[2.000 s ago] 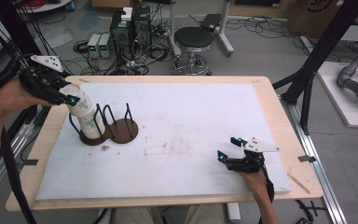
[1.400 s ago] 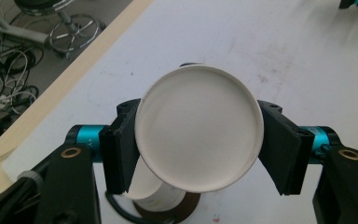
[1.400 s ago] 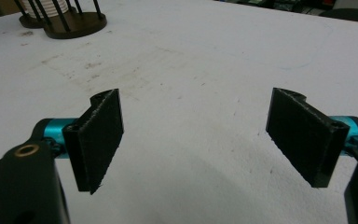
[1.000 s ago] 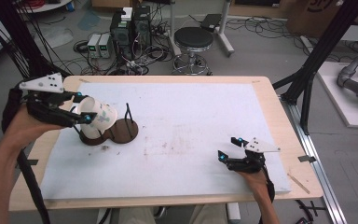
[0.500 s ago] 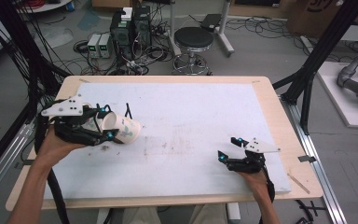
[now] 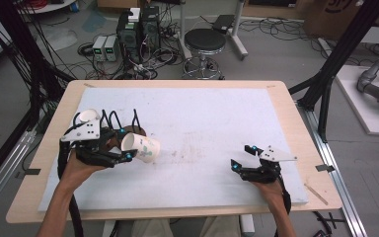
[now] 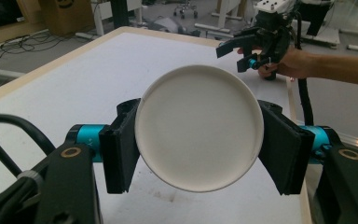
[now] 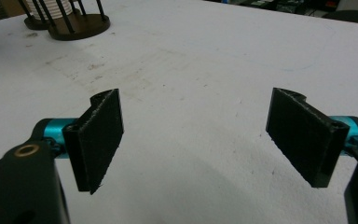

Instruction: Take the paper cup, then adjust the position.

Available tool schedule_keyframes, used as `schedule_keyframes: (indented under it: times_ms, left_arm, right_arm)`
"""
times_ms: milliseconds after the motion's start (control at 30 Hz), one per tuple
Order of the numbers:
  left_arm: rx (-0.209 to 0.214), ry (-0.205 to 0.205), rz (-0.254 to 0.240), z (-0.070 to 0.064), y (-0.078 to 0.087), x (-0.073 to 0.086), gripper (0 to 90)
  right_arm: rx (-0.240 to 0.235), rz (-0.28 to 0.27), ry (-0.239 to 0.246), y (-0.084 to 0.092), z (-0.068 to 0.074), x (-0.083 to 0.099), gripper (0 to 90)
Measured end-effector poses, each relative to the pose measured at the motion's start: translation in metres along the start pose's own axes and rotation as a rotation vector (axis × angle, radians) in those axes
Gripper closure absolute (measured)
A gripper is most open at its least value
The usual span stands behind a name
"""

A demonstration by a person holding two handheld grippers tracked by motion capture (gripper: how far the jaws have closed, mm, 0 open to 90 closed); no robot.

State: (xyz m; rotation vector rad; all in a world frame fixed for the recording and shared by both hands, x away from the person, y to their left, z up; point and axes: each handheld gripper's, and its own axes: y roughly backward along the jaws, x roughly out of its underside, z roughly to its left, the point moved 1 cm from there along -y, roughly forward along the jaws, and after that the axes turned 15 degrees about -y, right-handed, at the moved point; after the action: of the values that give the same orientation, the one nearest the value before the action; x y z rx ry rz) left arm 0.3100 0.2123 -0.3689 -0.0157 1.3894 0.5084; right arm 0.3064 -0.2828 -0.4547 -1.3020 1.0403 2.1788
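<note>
One paper cup [image 6: 141,147] clamped in left hand-held gripper [image 6: 123,144].

Cup [image 6: 140,147] in left claw [image 6: 126,145] over desk [image 6: 202,118] left side, just before rack [image 6: 121,123]; right claw [image 6: 241,157] well apart, right.

No legible text — none anywhere.
</note>
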Motion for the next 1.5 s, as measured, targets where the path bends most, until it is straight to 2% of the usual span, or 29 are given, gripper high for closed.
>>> schedule_keyframes:
  times_ms: [233, 333, 533, 1100, 1233, 1400, 1500]
  left_arm:
    - [0.017, 0.024, -0.021, -0.003, -0.008, 0.016, 35.7]
    - [0.031, 0.019, -0.027, -0.004, -0.012, 0.019, 35.7]
    - [0.040, 0.022, -0.036, -0.005, -0.016, 0.022, 35.7]
    - [0.034, 0.019, -0.037, -0.005, -0.011, 0.022, 35.6]
    - [0.033, 0.022, -0.040, -0.004, -0.012, 0.021, 35.6]
    - [0.038, 0.015, -0.057, -0.004, -0.012, 0.017, 35.6]
    - [0.046, 0.014, -0.067, -0.004, -0.015, 0.015, 35.7]
  right_arm:
    - [0.005, 0.006, -0.002, 0.000, 0.001, 0.000, 19.3]
    - [0.007, 0.007, -0.003, 0.000, 0.001, 0.000, 19.3]
    - [0.010, 0.008, 0.001, -0.001, 0.001, 0.000, 19.3]
    - [-0.001, 0.020, -0.015, -0.001, -0.001, -0.001, 19.3]
    - [-0.030, 0.039, -0.032, -0.003, -0.004, -0.003, 19.2]
    - [-0.072, 0.036, 0.000, -0.003, 0.003, -0.012, 19.2]
    - [-0.126, 0.048, 0.031, -0.007, 0.012, -0.022, 19.2]
